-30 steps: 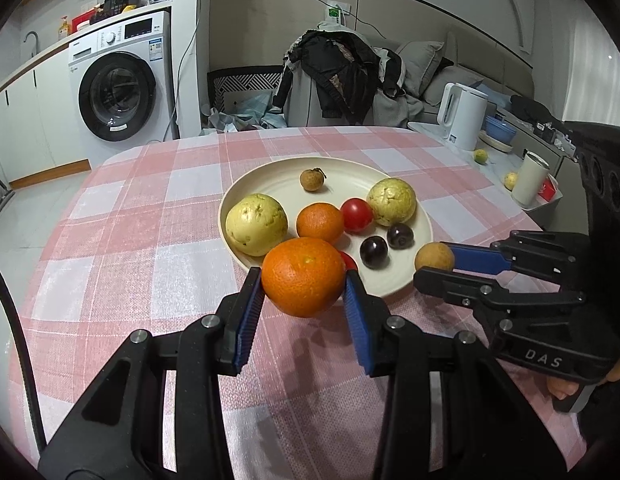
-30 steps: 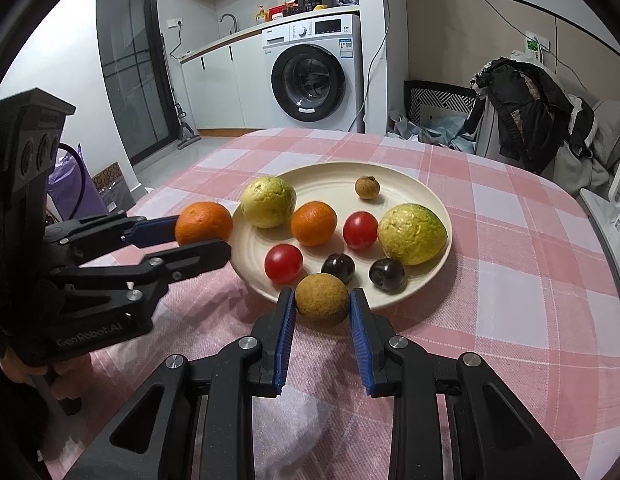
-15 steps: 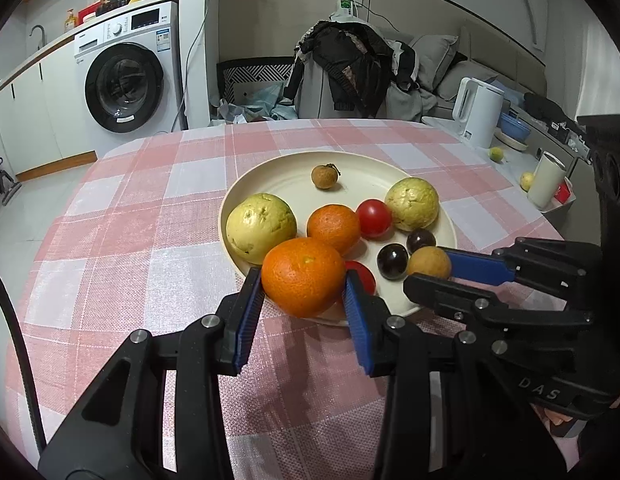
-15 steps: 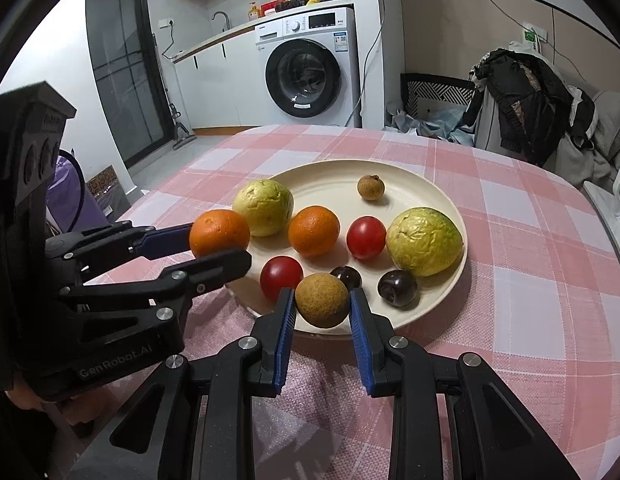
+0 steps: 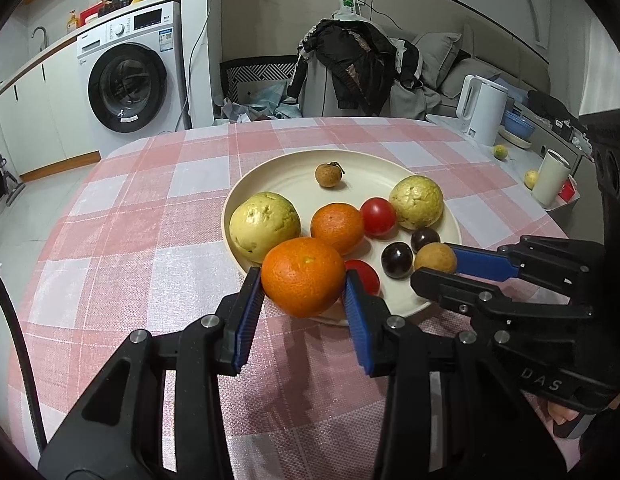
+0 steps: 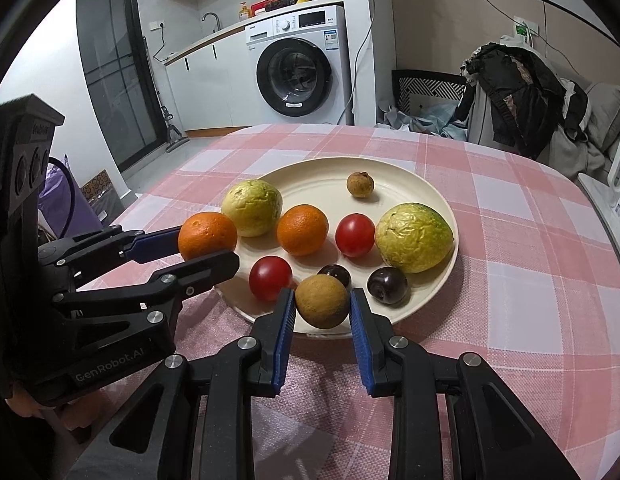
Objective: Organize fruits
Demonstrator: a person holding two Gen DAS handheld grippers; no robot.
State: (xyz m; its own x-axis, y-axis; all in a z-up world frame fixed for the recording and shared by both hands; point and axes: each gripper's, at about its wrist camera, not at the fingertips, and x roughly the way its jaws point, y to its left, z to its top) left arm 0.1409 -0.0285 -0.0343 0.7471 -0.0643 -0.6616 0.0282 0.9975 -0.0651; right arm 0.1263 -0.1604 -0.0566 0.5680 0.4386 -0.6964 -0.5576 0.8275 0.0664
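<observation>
Left gripper [image 5: 303, 294]: its blue-padded fingers are clamping an orange [image 5: 303, 277] from both sides, holding it over the near left rim of the plate [image 5: 269, 176].
Right gripper [image 6: 322, 308]: its two fingers are pinching a small brown round fruit [image 6: 322, 301], carrying it above the plate's near edge, just in front of the dark plums.
Both grippers: they are sitting side by side at the plate's near side, each showing in the other's view.
Plate contents: two yellow-green guavas [image 6: 251, 208] [image 6: 414, 237] are lying at the left and right sides; a second orange [image 6: 302, 229] is resting between them beside a red tomato [image 6: 354, 234]; another tomato [image 6: 270, 277] and two dark plums [image 6: 387, 285] are lying nearer the grippers; a small brown fruit with a stem [image 6: 360, 184] is sitting alone toward the far rim.
Table: a pink-and-white checked cloth [image 6: 510, 216] is covering it, with the plate resting in the middle.
Background: a washing machine [image 6: 301, 68] is standing behind the table, and clothes are hanging over a chair [image 6: 518, 88].
</observation>
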